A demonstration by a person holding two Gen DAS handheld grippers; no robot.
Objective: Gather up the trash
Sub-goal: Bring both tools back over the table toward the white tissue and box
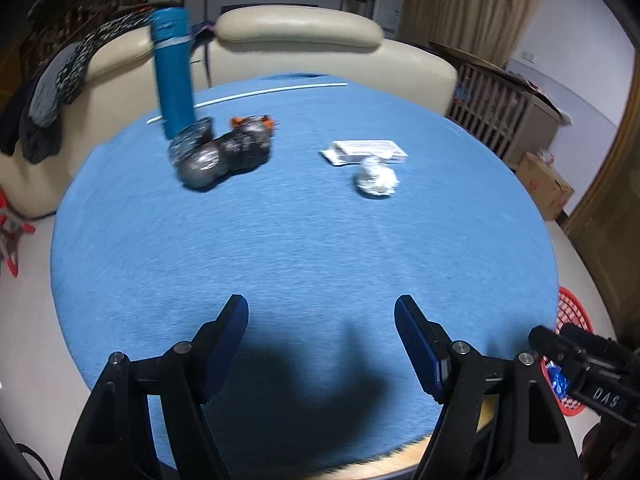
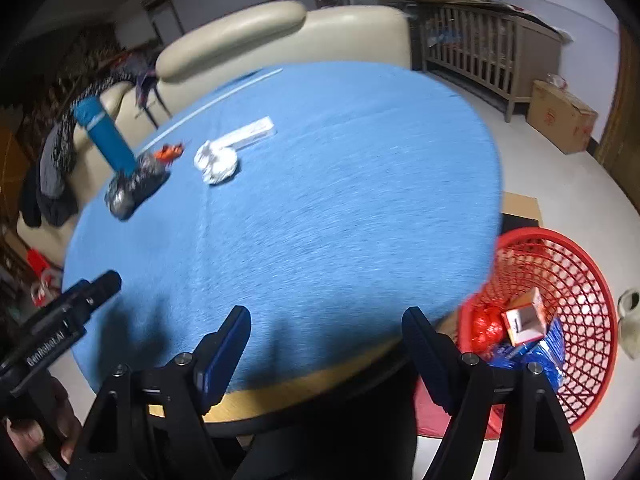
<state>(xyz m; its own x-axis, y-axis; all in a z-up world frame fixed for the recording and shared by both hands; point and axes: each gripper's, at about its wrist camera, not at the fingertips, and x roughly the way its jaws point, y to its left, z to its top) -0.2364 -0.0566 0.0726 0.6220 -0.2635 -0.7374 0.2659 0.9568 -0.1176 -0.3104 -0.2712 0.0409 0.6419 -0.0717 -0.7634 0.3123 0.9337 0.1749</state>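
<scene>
Now both grippers, left (image 1: 320, 344) and right (image 2: 326, 354), hang empty with jaws apart over the table's (image 1: 304, 248) near edge. The foil ball (image 1: 376, 179) lies toward the far edge beside a white box (image 1: 364, 151). It looks light and crushable, best pinched across its middle.

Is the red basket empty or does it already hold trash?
Holds trash. The red basket beside the table contains a small box, a red wrapper and blue packaging.

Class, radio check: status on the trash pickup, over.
Left gripper and right gripper open, empty. Foil ball, white packet, dark wrapper on table. Red basket part filled. Path clear.
</scene>
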